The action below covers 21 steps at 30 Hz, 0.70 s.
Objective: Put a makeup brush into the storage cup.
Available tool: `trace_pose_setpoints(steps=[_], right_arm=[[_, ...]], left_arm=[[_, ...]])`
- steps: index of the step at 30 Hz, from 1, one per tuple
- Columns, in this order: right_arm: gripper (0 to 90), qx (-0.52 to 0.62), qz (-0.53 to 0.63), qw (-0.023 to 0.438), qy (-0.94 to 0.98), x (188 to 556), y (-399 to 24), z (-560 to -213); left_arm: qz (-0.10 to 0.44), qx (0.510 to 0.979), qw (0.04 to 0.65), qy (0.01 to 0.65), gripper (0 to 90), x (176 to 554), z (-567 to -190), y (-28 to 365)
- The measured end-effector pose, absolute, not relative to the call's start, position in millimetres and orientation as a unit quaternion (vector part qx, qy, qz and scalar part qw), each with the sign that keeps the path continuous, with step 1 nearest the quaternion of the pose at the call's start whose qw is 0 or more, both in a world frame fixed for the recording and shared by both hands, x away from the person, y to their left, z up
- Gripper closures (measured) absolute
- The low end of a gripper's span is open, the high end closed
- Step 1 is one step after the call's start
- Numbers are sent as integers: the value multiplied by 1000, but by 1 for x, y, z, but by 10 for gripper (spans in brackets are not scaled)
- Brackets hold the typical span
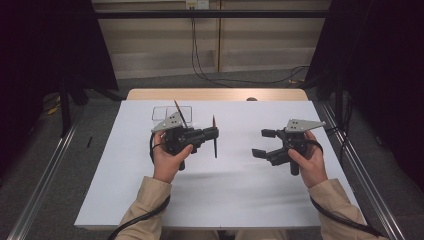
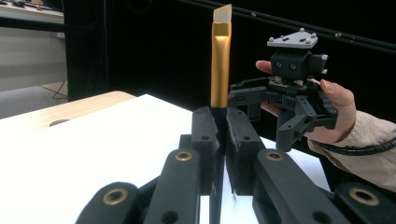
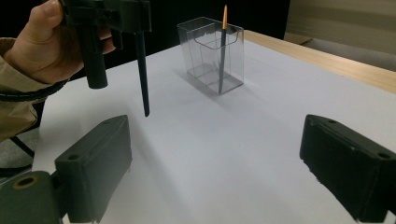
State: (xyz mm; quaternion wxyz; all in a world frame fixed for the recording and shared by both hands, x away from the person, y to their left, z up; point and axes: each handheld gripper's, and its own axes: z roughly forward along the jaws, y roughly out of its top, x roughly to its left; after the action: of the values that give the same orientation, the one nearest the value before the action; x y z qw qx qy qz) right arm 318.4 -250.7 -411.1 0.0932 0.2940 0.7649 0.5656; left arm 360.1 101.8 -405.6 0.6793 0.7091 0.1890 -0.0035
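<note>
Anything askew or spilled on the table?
Nothing stands out. One brush leans inside the clear holder, the left hand-held gripper holds another brush upright, and the right hand-held gripper is open.

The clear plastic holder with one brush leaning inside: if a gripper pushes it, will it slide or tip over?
The holder looks thin-walled and light, so it would probably slide on the smooth white table. A high push might tip it, since it stands tall on a small base. The leaning brush may shift.
</note>
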Motion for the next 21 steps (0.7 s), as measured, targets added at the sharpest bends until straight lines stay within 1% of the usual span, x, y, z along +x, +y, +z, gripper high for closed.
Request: trace_pose_setpoints(steps=[21], right_arm=[[86,312,561,107,759,307,-270,-422]], left_arm=[[4,710,678,190,833,360,-407,105]])
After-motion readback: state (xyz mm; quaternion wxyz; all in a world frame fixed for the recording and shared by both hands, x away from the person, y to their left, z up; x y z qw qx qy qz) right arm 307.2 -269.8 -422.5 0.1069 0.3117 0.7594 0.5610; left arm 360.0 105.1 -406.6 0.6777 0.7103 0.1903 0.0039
